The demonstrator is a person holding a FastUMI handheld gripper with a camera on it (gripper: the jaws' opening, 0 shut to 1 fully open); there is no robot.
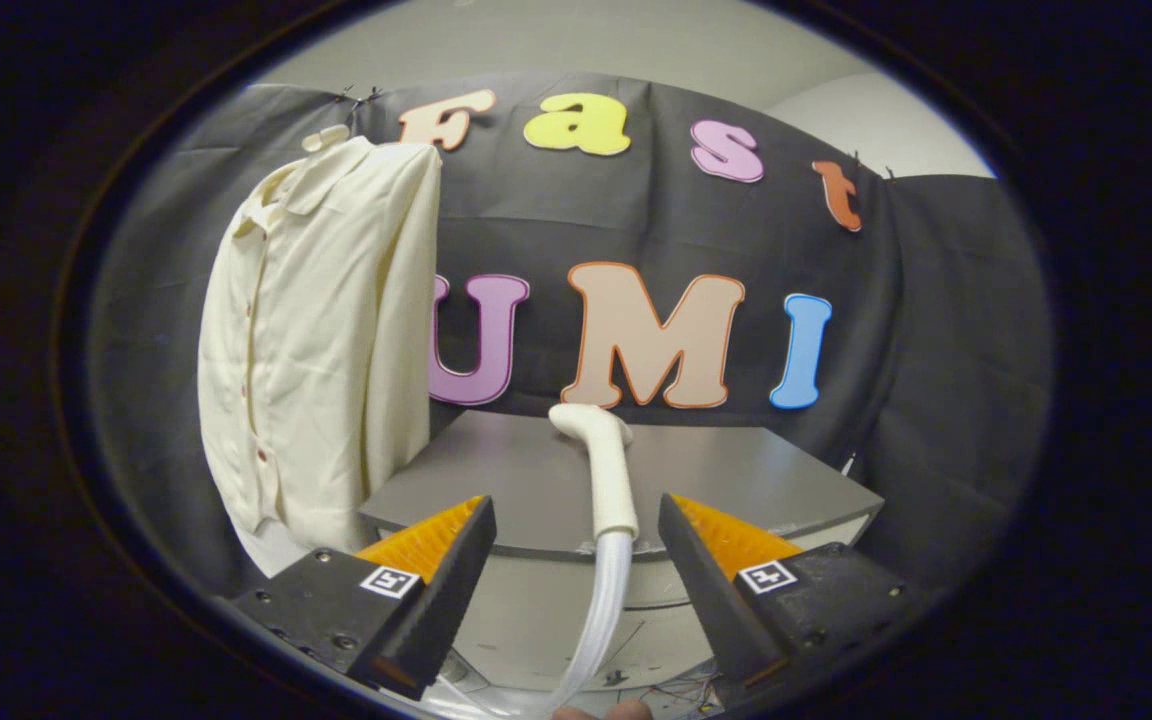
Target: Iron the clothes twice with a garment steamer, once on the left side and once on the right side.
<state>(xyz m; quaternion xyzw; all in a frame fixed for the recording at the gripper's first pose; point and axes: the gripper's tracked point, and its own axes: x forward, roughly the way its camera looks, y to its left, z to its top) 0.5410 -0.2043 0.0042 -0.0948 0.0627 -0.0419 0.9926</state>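
1. Gripper: fingers spread wide, gripping nothing; neither finger touches anything.
2. Steamer head: lies on the grey table, between the two fingers and slightly ahead of them, at about 12 o'clock from the gap. Nozzle end points away toward the booth's wall, bent a little to 11 o'clock; handle end faces the gripper.
3. Hose: clear and ribbed, runs from the handle back over the table's near edge and down between the fingers toward 6 o'clock.
4. Shirt: cream, buttoned, hangs against the black cloth at about 10 o'clock from the fingers, well apart from the steamer head, its lower hem falling beside the table's left corner. What it hangs on cannot be made out.
5. Fingertip or two of a person at 6 o'clock, just below the hose.
6. Progress, as a judgement: nothing of the ironing done. Steamer not yet picked up, so neither the left pass nor the right pass looks started.
7. Left to do, likely: close on the handle, lift it off the table, carry it to 10 o'clock, run the nozzle along one side of the shirt front, then along the other.
8. Worth watching: slack hose could drag or catch on the table edge during the lift.
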